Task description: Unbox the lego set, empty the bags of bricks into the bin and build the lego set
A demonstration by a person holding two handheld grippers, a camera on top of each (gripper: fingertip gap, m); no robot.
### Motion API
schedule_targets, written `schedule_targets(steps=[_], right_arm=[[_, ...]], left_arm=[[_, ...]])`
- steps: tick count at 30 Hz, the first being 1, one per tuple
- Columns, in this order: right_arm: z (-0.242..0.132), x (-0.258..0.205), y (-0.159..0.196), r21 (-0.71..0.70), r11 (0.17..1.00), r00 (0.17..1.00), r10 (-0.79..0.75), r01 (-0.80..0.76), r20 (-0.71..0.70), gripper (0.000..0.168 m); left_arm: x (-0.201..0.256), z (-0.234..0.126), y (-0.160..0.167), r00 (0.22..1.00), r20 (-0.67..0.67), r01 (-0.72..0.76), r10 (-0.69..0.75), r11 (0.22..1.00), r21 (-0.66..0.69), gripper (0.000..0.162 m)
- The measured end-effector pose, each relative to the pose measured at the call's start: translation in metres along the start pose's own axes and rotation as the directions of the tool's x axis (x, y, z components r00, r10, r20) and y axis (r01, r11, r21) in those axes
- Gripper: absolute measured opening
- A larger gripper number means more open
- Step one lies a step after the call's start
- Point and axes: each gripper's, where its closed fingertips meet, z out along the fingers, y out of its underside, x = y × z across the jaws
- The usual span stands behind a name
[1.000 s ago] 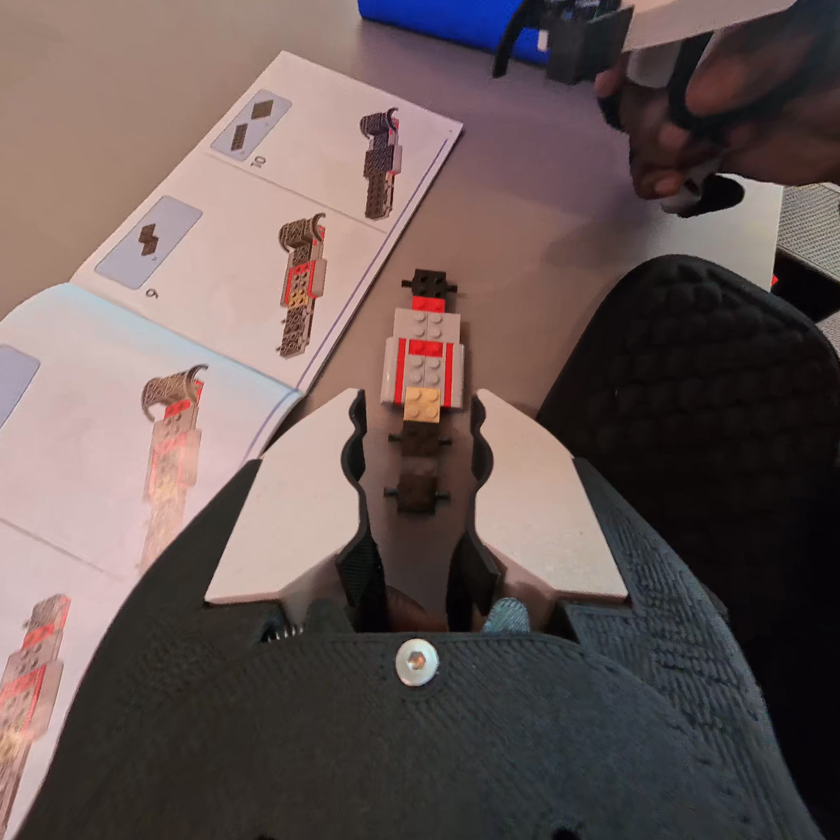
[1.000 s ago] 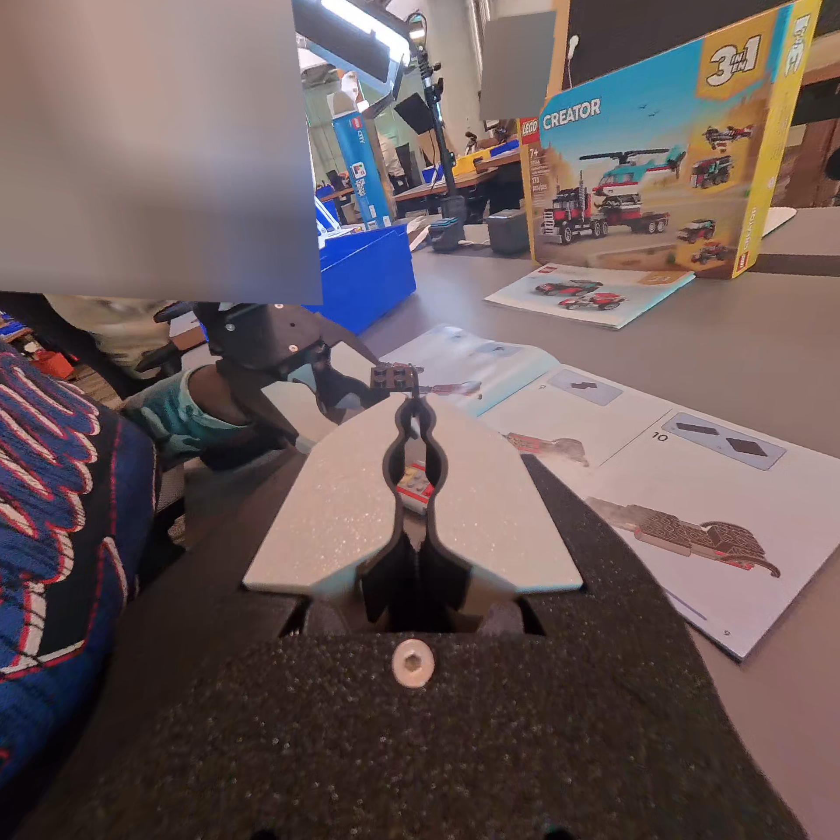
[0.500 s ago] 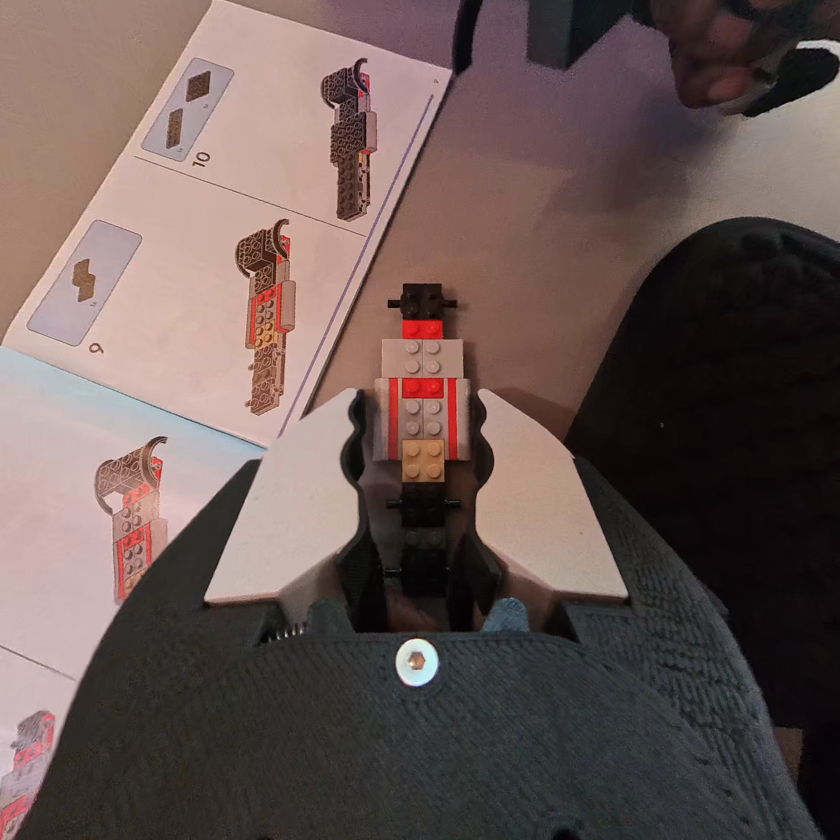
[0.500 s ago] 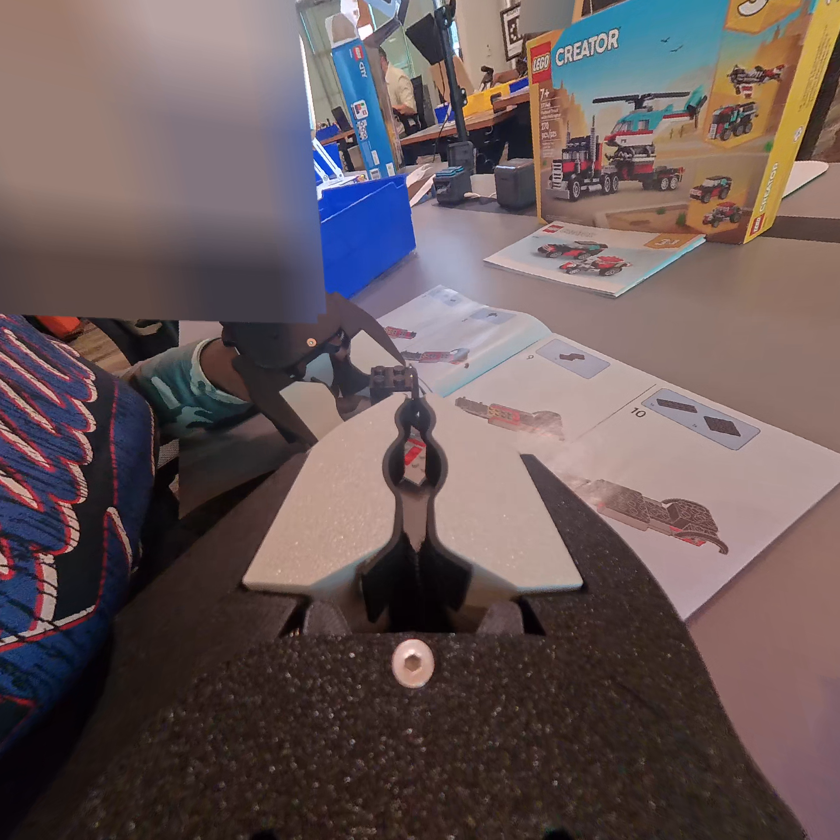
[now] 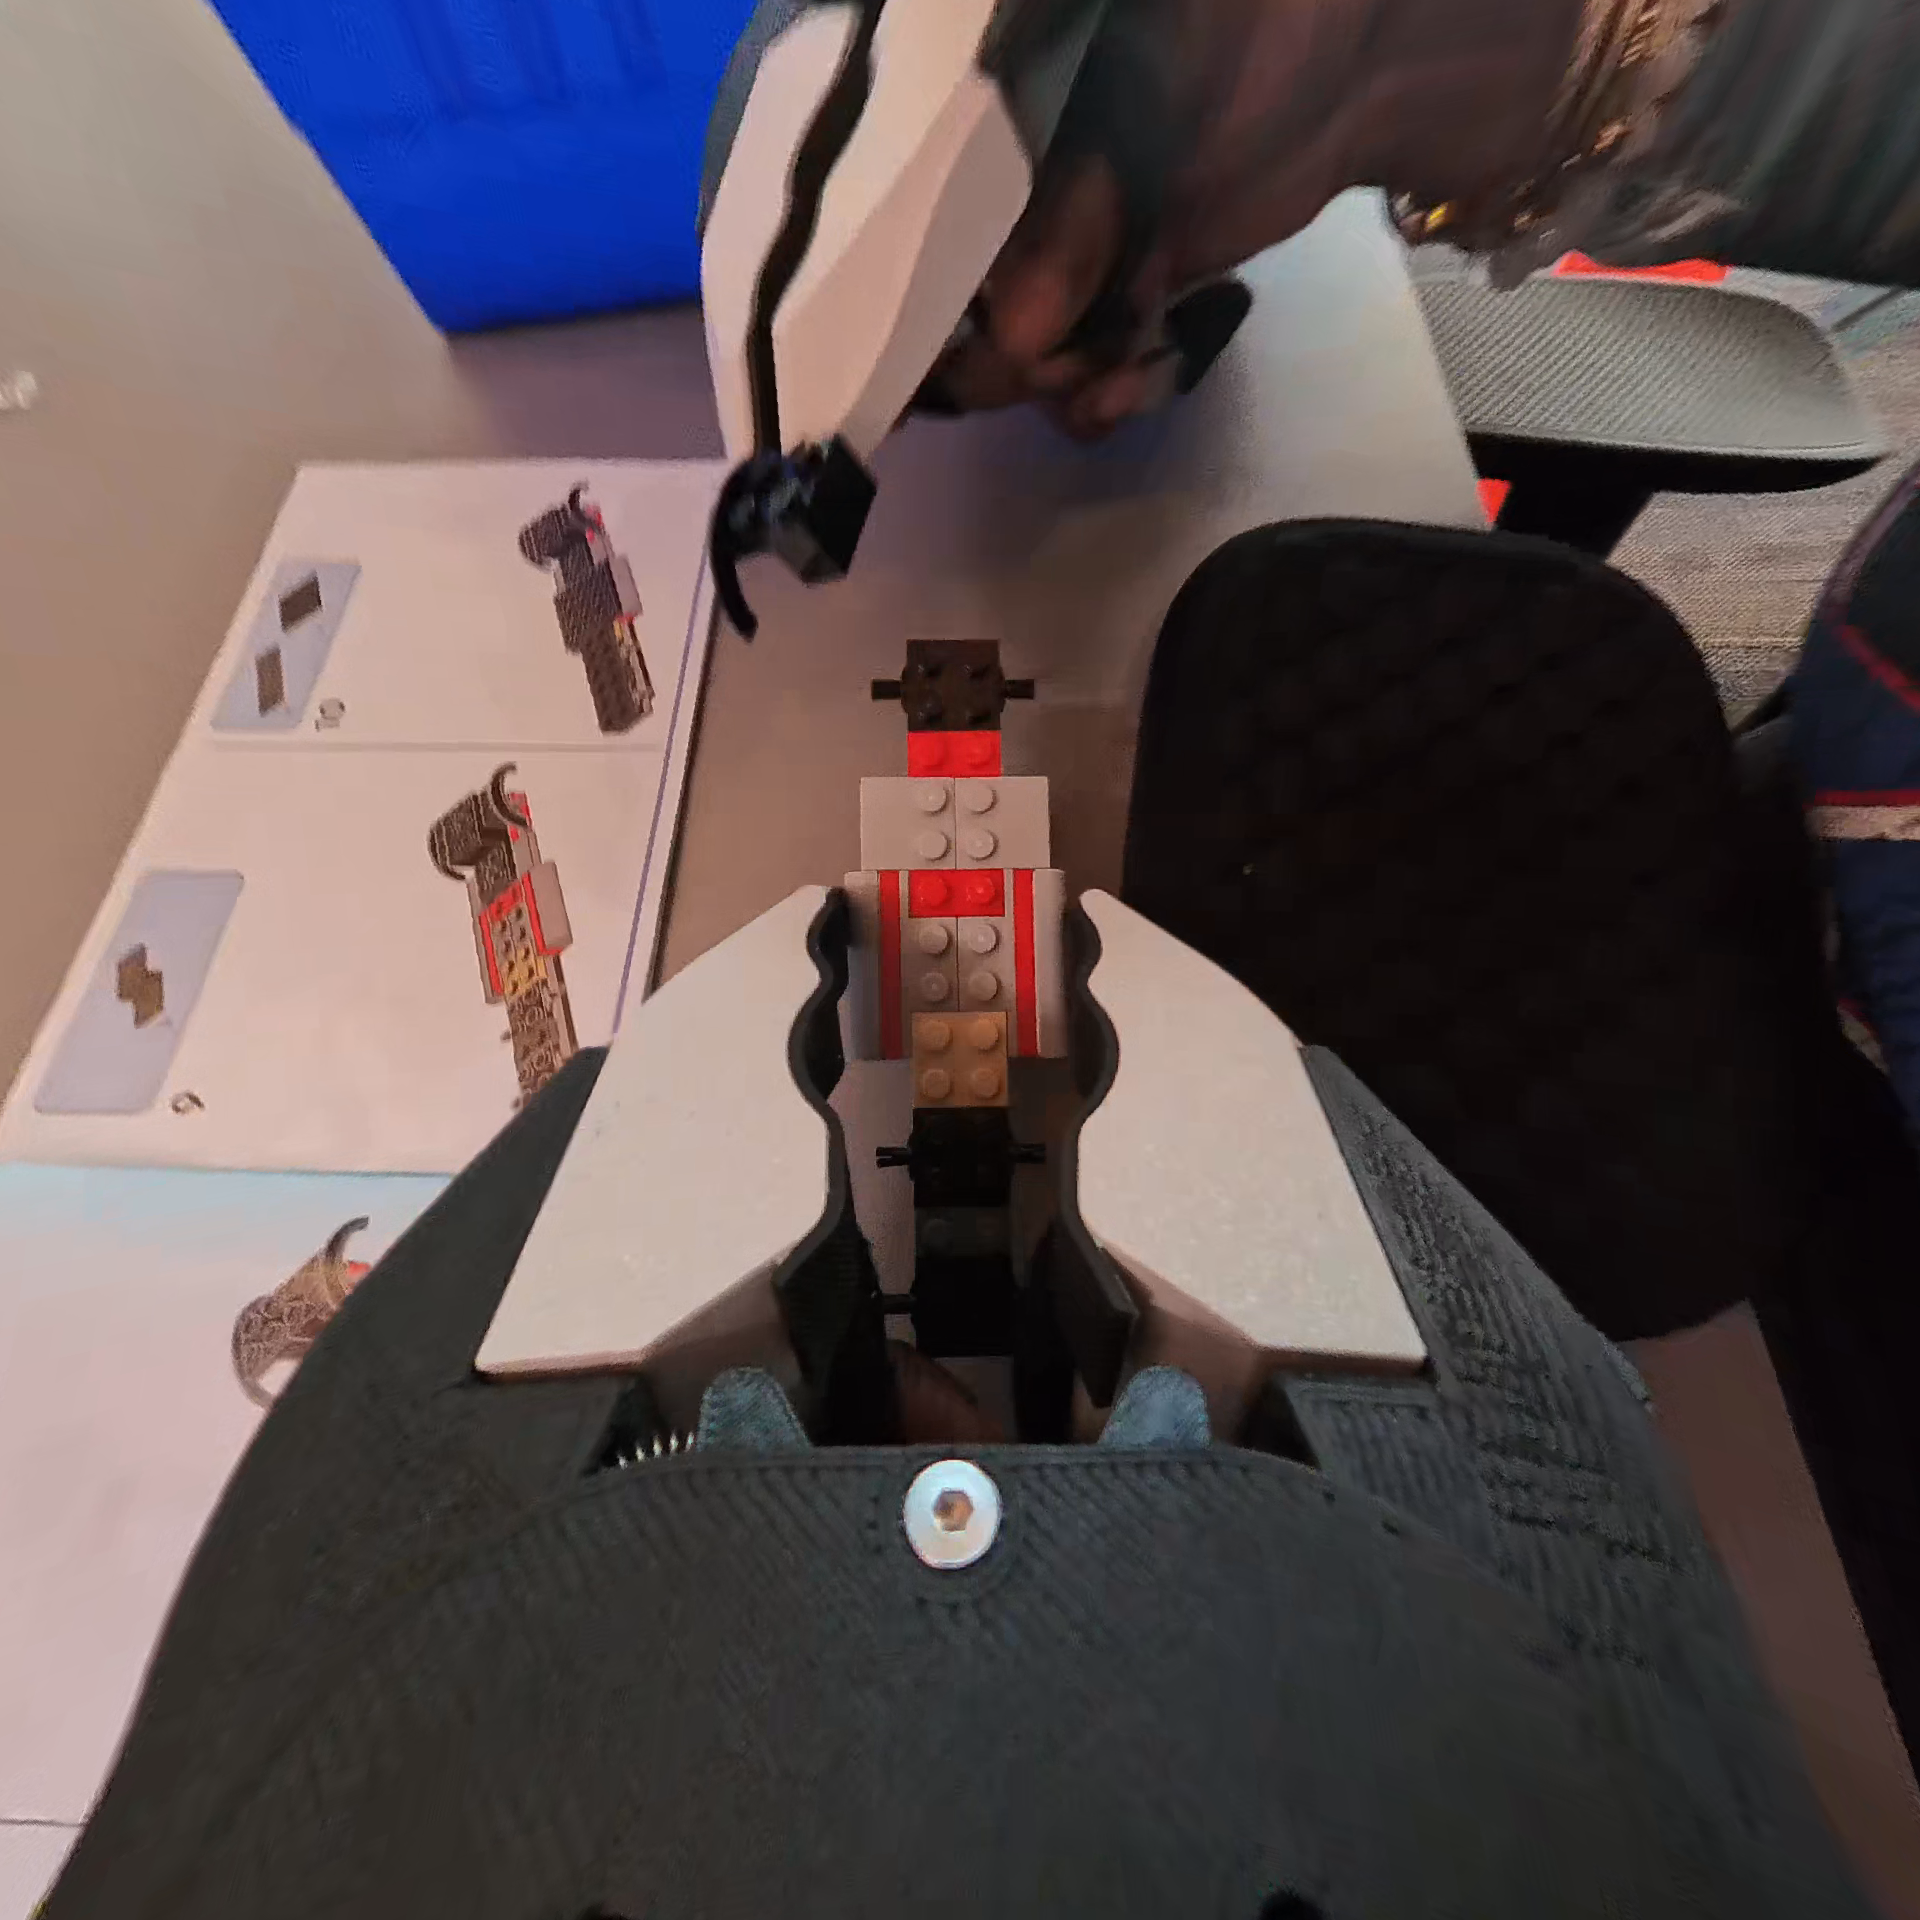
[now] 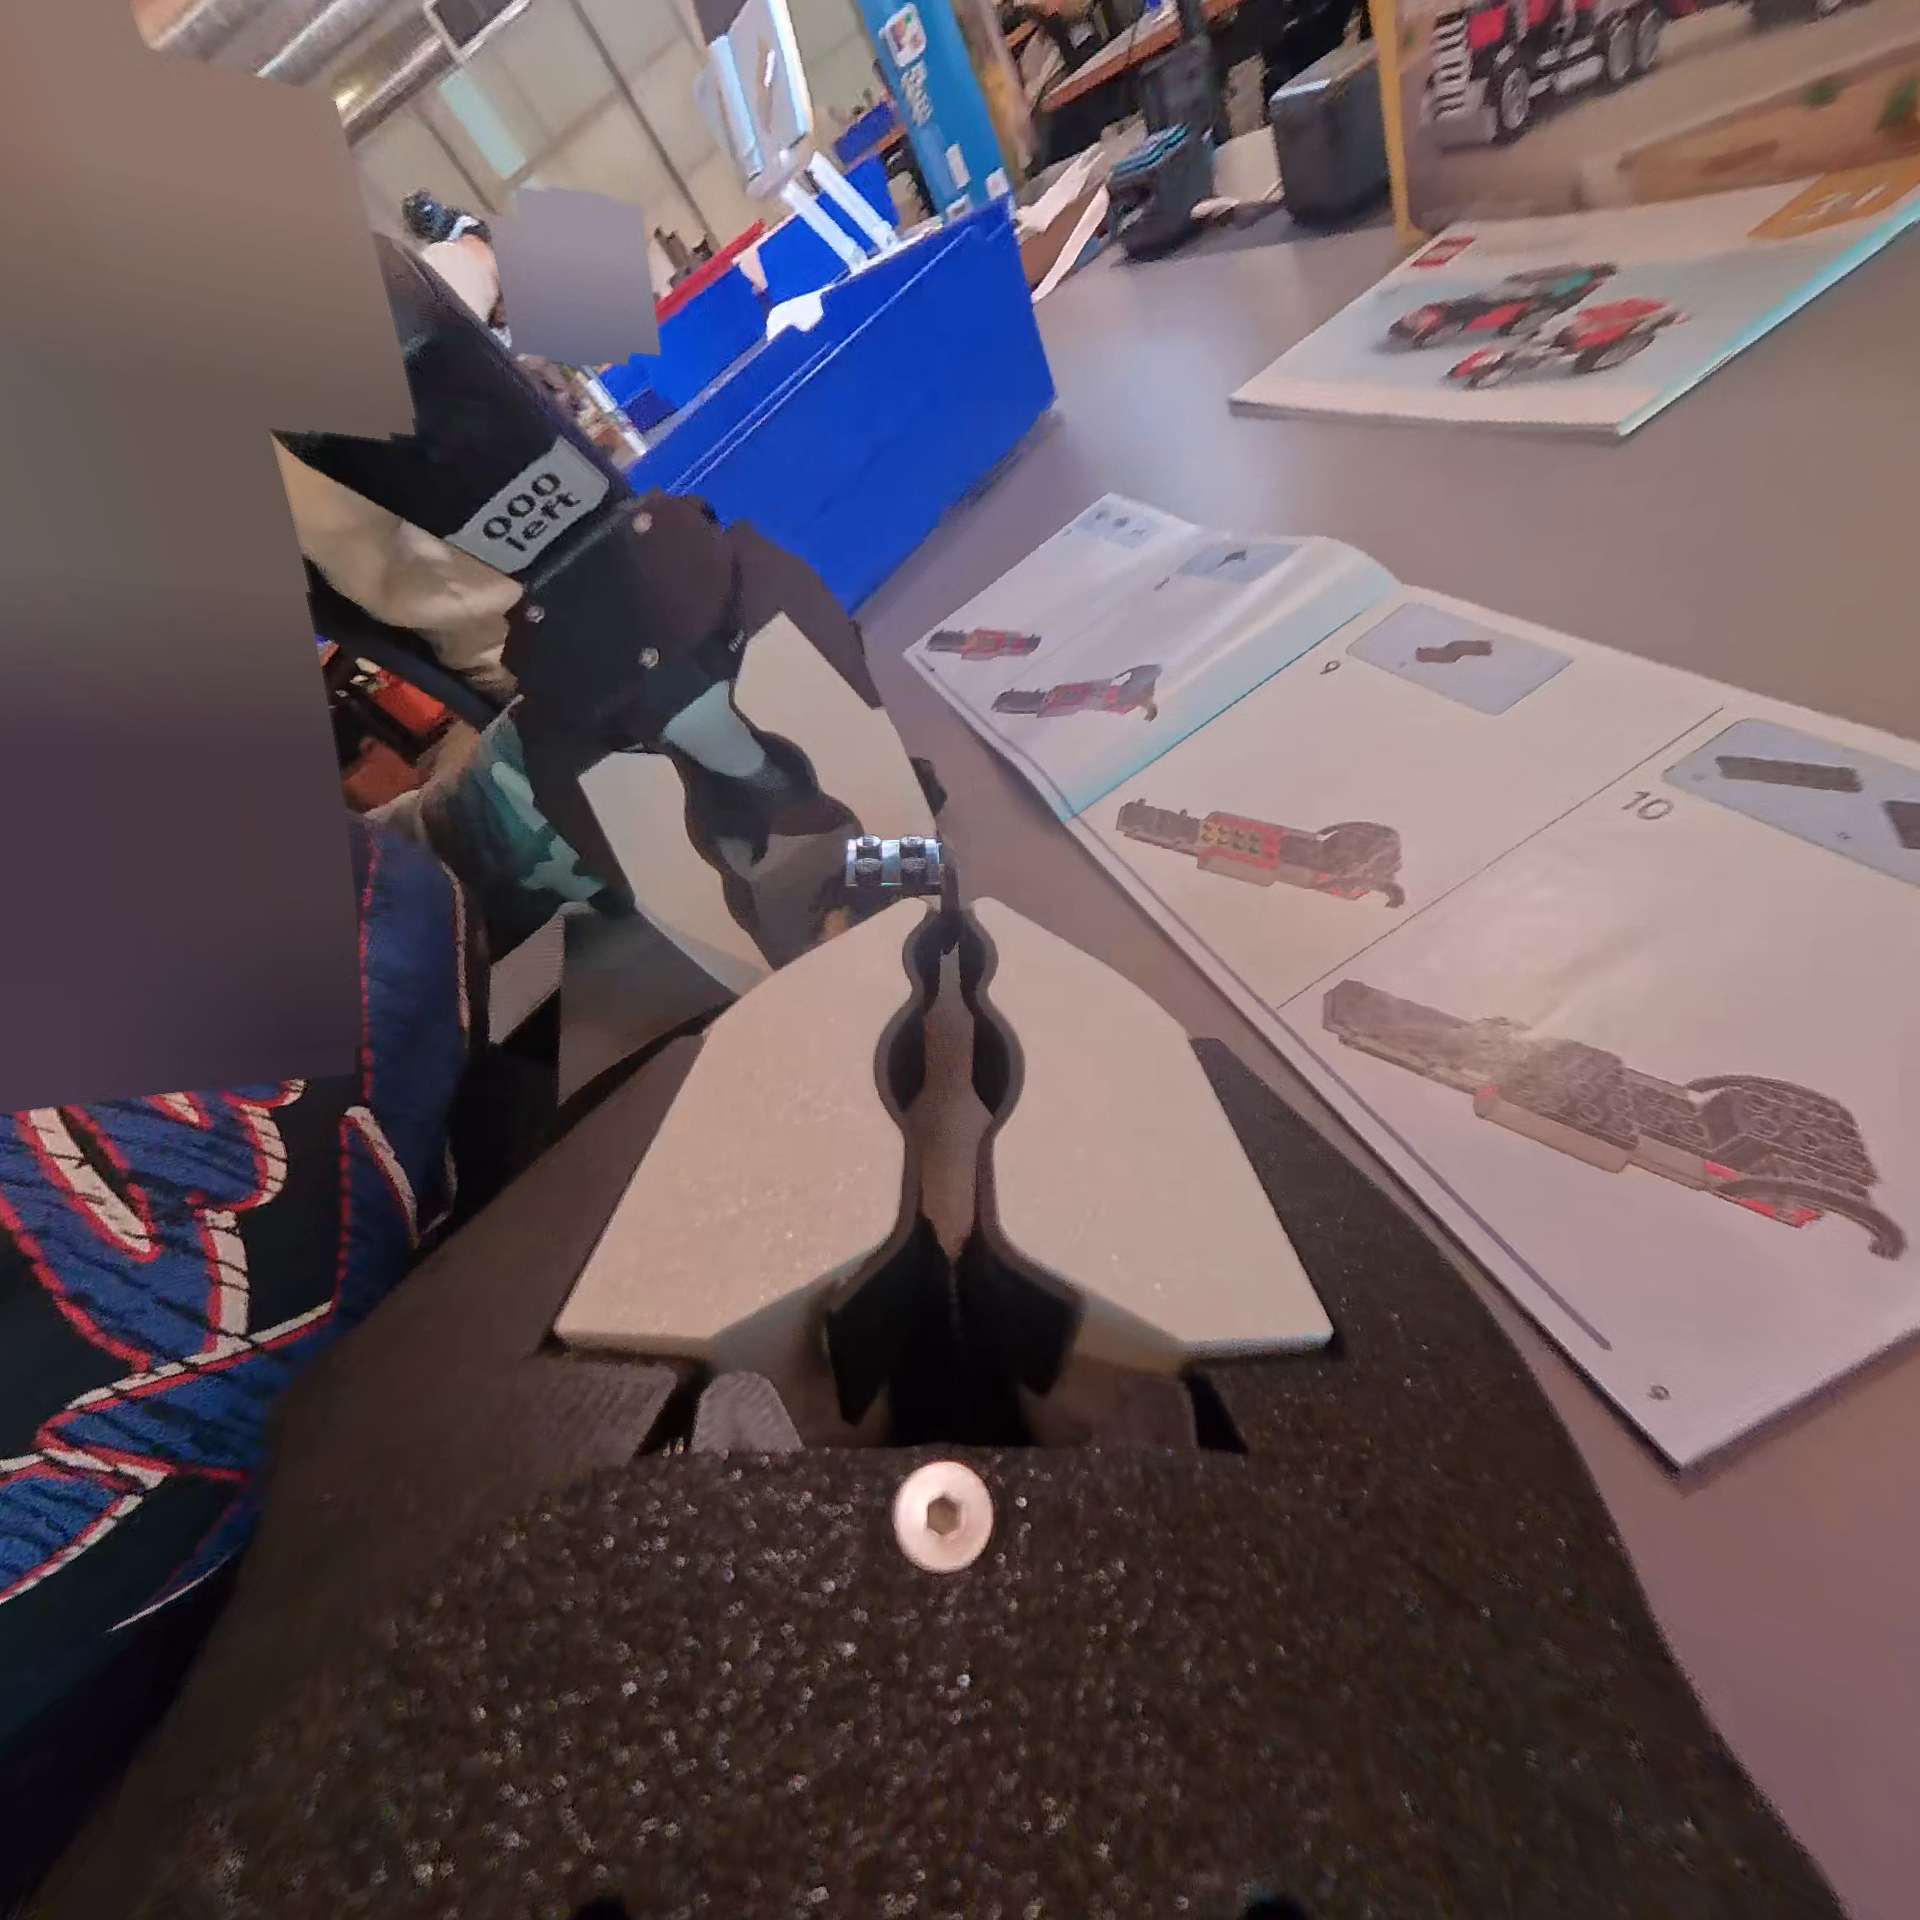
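Straddling the long brick build (image 5: 956, 935) on the grey table (image 5: 914, 540) with left gripper (image 5: 956, 925) spread, rear black end hidden between fingers. Farther off, pinching a small black piece (image 5: 795, 509), blurred, in right gripper (image 6: 948, 914), beside open instruction booklet (image 5: 416, 831).

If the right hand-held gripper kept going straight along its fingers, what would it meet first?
Probably the left hand-held gripper, which lies just past the black piece the right hand-held gripper pinches; depth is unclear.
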Motion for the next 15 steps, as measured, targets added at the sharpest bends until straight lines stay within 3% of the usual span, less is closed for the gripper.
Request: schedule_targets(steps=[3,8,15], right_arm=[[0.004,-0.005,0.000,-0.026,1.000,0.999,-0.013,0.014,0.037,0.003],[0.006,-0.011,-0.003,-0.076,0.993,0.995,-0.091,0.093,0.033,0.003],[0.010,-0.028,-0.002,-0.081,0.937,0.939,-0.334,0.340,0.081,0.003]], left_arm=[[0.003,-0.008,-0.009,0.999,0.002,-0.049,0.049,0.998,0.041,0.040],[0.003,-0.015,-0.008,0.996,0.030,-0.080,0.080,0.997,-0.007,0.040],[0.011,-0.023,-0.016,0.998,-0.037,-0.047,0.048,0.999,0.022,0.040]])
